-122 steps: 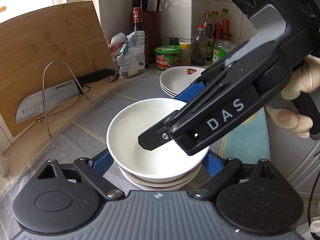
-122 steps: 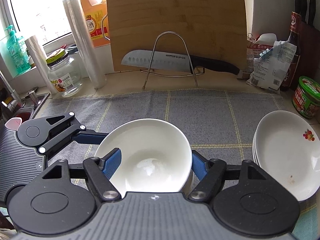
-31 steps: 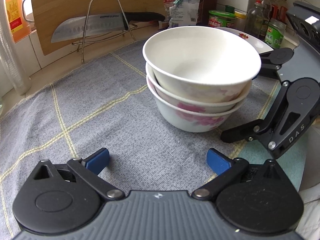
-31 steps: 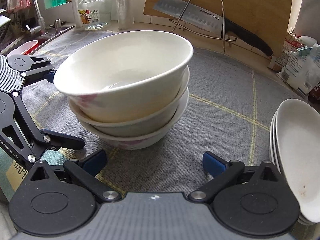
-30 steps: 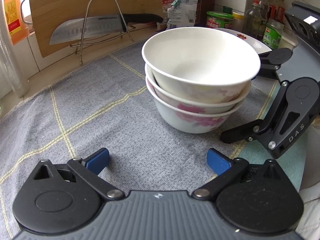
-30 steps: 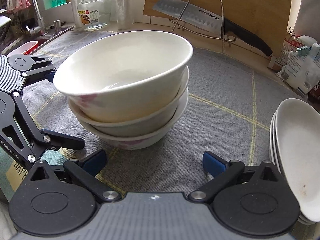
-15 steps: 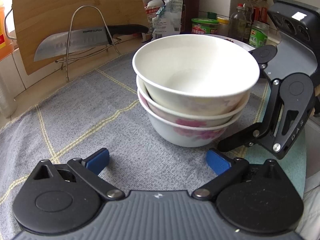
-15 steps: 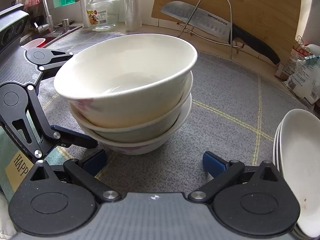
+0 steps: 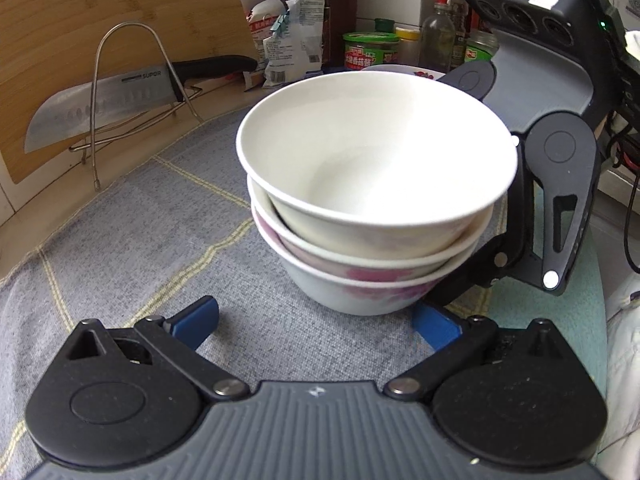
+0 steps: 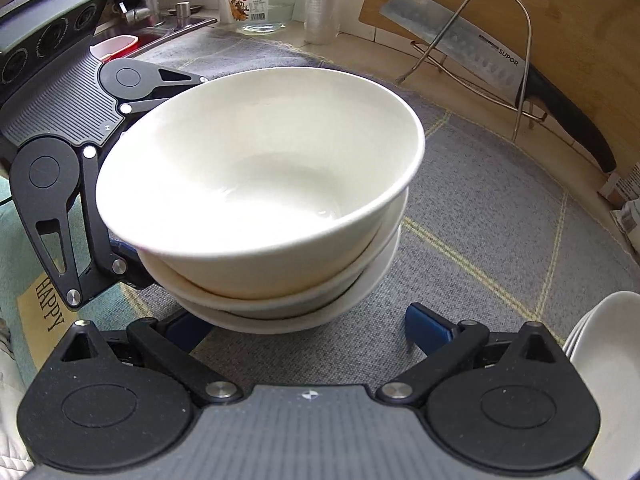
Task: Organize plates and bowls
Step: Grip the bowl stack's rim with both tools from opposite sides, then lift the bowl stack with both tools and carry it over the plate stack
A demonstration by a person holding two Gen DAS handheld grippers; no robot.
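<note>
Bowls (image 9: 372, 216) are nested three high on the grey mat (image 9: 132, 240), flanked by the left gripper (image 9: 316, 320) and right gripper (image 10: 308, 324), both wide open and empty. Stacking looks done; plates (image 10: 612, 360) likely follow (far right). Readable: "SUPOR" on the knife (image 9: 120, 96), "HAPPY" on a cloth (image 10: 48, 308).

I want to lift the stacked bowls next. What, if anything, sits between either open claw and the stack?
Nothing visible does. The left claw and right claw both face the bowl stack with only bare grey mat between. The other claw flanks the stack, not blocking.
</note>
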